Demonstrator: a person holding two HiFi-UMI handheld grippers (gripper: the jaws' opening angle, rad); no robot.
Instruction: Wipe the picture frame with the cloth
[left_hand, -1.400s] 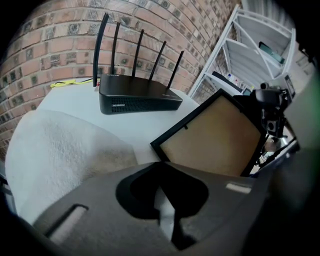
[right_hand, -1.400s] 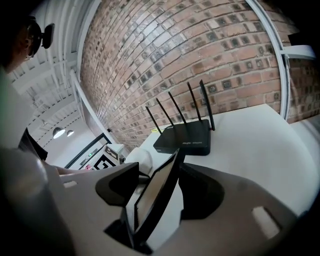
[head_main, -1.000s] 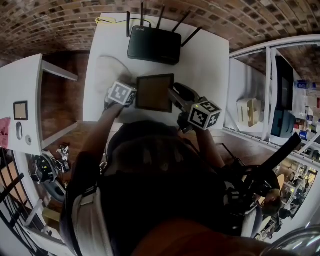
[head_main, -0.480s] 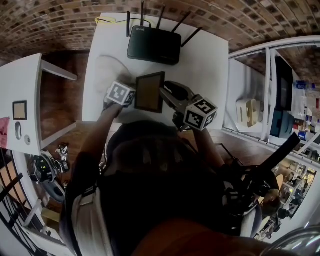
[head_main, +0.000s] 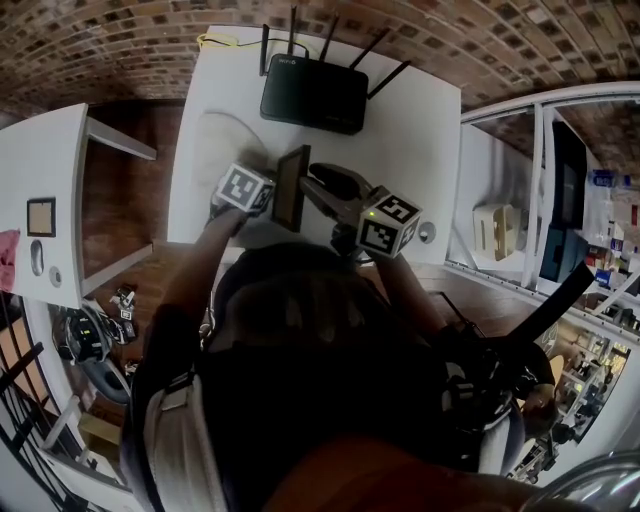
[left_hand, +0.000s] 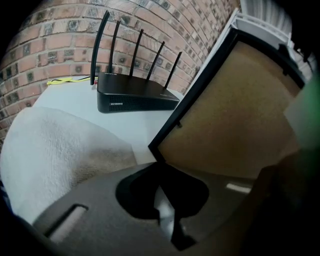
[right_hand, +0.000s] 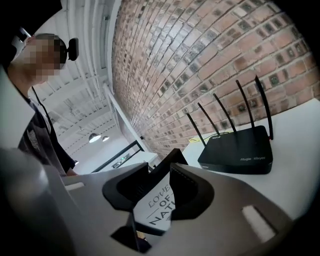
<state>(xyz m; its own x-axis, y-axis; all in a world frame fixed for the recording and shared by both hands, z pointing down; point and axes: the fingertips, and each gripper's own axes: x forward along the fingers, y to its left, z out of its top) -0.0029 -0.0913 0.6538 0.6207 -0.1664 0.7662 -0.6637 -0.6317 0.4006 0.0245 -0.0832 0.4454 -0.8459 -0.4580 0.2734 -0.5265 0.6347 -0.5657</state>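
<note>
From above, my own head and shoulders cover the near part of the scene. The picture frame (head_main: 292, 187) shows there only as a thin dark slab, nearly edge-on, so its face cannot be read. In the left gripper view its top and right side run out of the picture, leaving a black rim and a matte brown backing board. In the right gripper view my fingers cover much of its white printed face and cut the lettering short. I hold the frame tilted up off the white surface (head_main: 420, 130), between my two hands, nearer than the black router (head_main: 313, 95) with its thin antennas. My right gripper (right_hand: 167, 172) reaches in from the right, nearly level; its fingers have just been closing and pinch the frame's edge. My left gripper (left_hand: 161, 172) angles downward, fingers pressed together. The frame's lower corner sits just at their tips, and I cannot tell whether they nip it. The cloth (left_hand: 55, 150), white and nubbly, lies rumpled on the surface to the left.
</note>
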